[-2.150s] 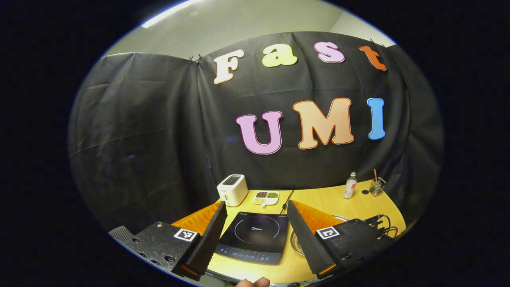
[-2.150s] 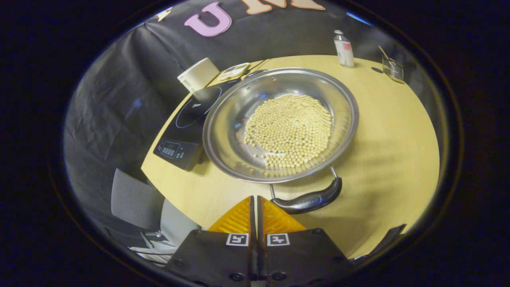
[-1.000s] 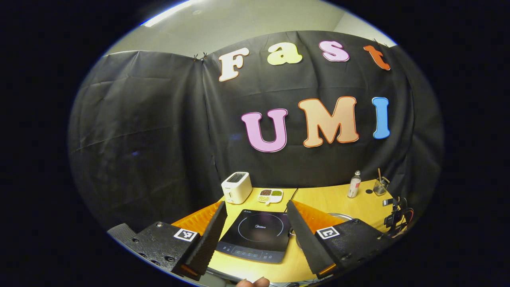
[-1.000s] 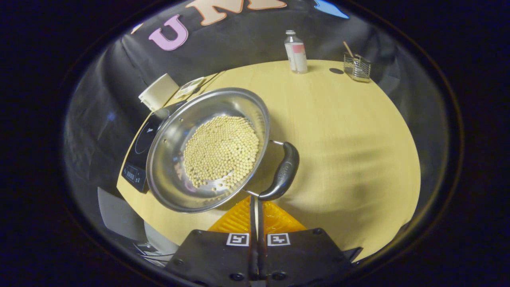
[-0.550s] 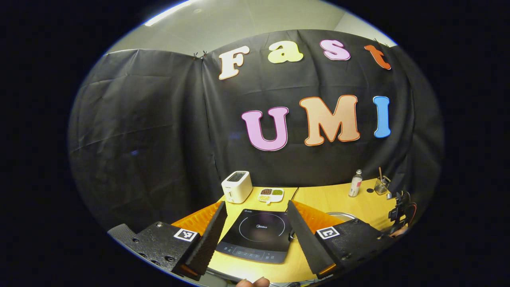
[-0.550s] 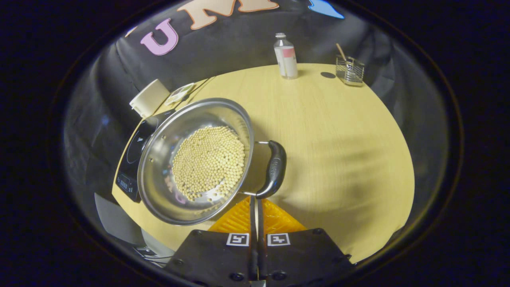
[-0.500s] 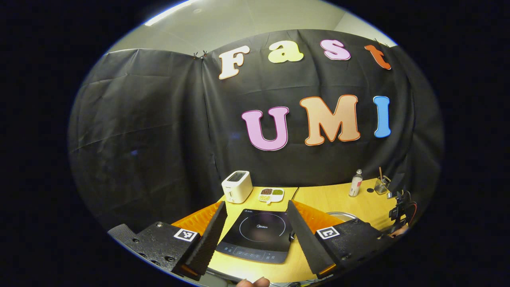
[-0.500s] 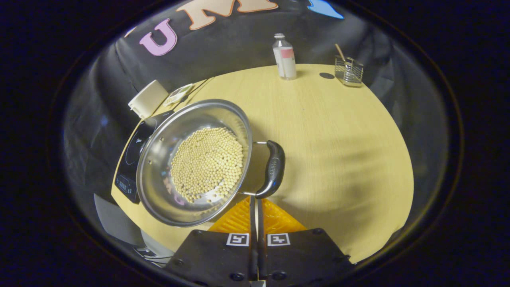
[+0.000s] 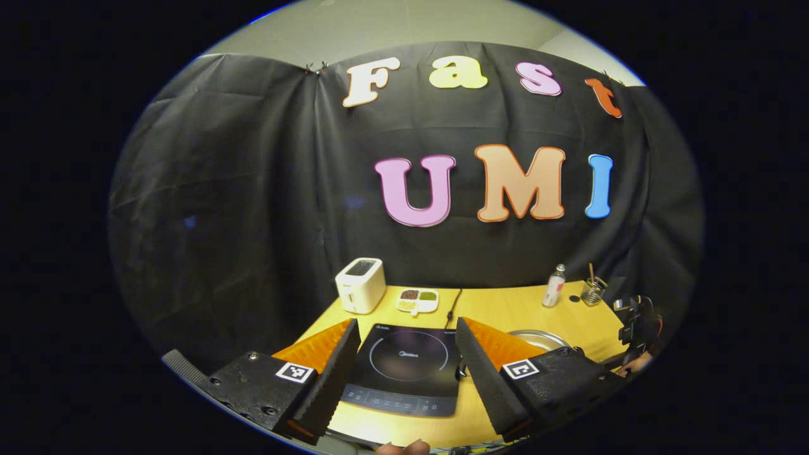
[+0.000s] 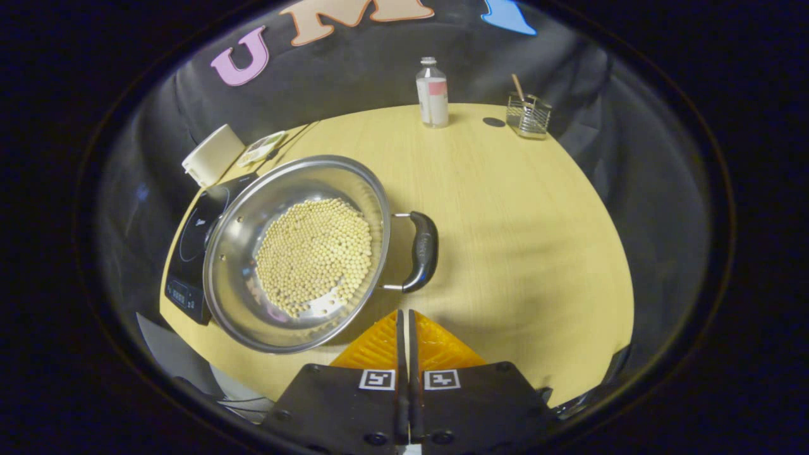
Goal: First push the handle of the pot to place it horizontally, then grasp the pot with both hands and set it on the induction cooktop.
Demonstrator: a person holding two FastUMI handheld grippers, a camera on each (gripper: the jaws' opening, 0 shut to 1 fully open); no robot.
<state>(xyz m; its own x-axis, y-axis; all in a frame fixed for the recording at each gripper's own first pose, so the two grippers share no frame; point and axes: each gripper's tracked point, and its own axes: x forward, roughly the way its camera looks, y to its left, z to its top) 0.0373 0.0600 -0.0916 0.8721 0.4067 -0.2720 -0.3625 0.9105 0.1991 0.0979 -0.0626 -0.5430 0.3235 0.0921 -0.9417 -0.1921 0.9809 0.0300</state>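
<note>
Right gripper (image 10: 404,314): fingers pressed together, nothing between them, tip just short of the lower end of the black curved pot handle (image 10: 422,251). No contact visible. A clenched tip suits pushing rather than grasping, so I judge the handle-push step is in hand or just finishing.

The round stainless-steel pot (image 10: 297,253) sits on the pale wooden table (image 10: 524,240), its far left rim beside or over the edge of the black induction cooktop (image 10: 193,243); cannot tell if they touch. It is not yet on the cooktop. One handle seen; any second handle is hidden. Pale round beans (image 10: 315,256) cover the pot floor, too many to count.

Left gripper (image 9: 404,360): fingers spread wide, holding nothing, framing the cooktop from above the near table edge, likely waiting for the two-handed lift.

Far side, one of each: white toaster (image 9: 360,285), divided white dish (image 9: 417,299), clear bottle (image 10: 431,92), wire holder with a stick (image 10: 528,115).
</note>
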